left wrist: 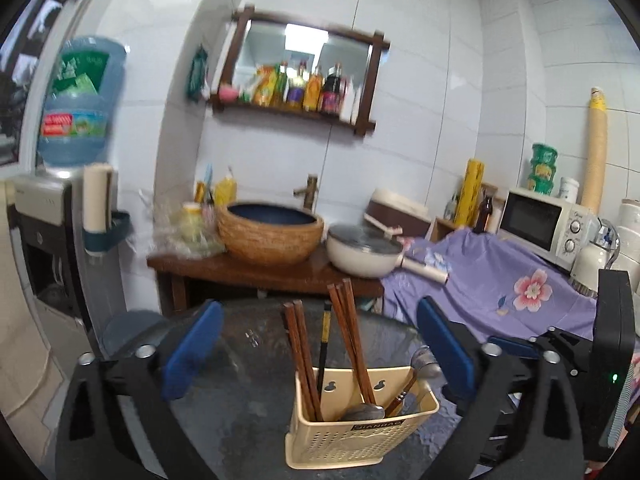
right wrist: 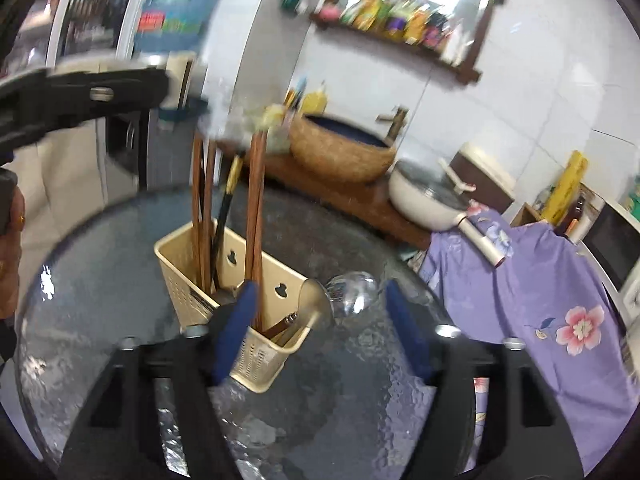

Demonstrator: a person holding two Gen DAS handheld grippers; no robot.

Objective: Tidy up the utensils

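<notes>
While both tools gape w/ nothing pinched, beige perforated caddy holds brown chopsticks & spoons

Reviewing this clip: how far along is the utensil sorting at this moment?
Nearly finished, by the look of it. The wooden chopsticks, a black-handled utensil and the spoons already stand in the beige holder on the glass table. Nothing is in hand: the left tongs and right tongs are open and empty. No loose utensils show on the visible tabletop.
</notes>
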